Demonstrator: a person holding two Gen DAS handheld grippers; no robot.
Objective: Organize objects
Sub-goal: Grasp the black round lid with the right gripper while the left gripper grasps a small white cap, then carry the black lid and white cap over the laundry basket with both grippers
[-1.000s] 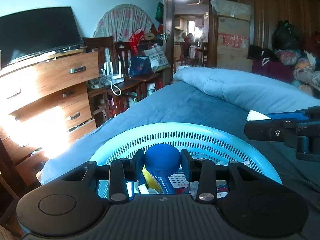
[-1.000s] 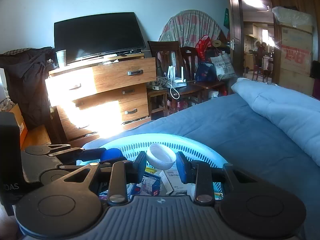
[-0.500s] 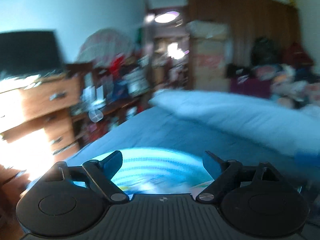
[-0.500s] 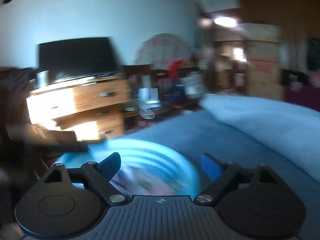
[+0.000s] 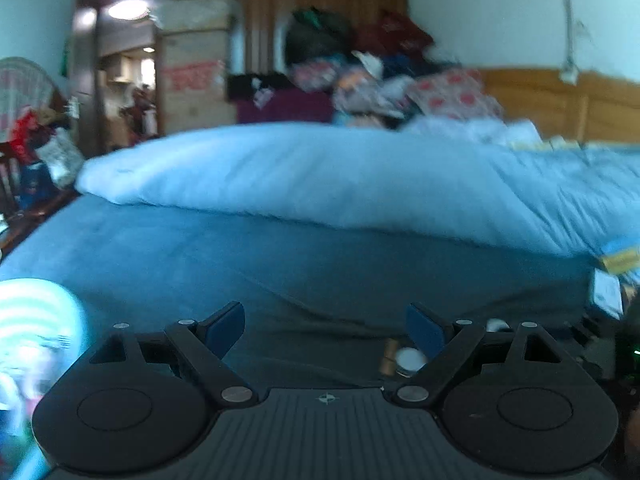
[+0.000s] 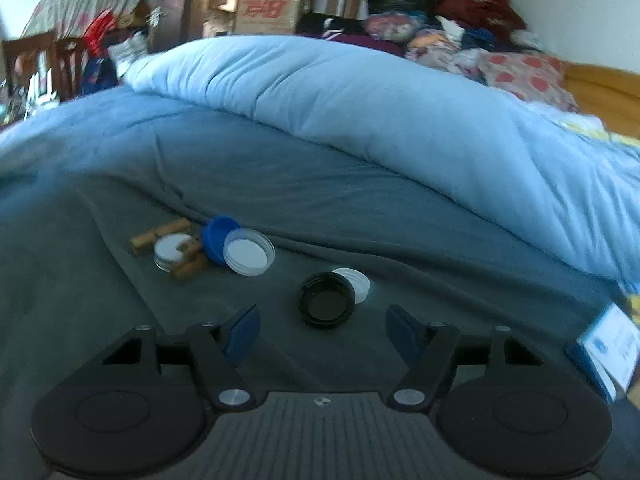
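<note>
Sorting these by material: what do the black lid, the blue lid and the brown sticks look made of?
Black lid: likely plastic, semi-gloss, ridged rim. Blue lid: likely plastic, smooth and evenly coloured. Brown sticks: perhaps wood or cork, matte tan; too blurred to settle.

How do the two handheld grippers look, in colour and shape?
Both look alike. The left gripper and right gripper each have a black ribbed body, two round black discs, silver pivot screws, angled black linkage arms and blue finger pads.
</note>
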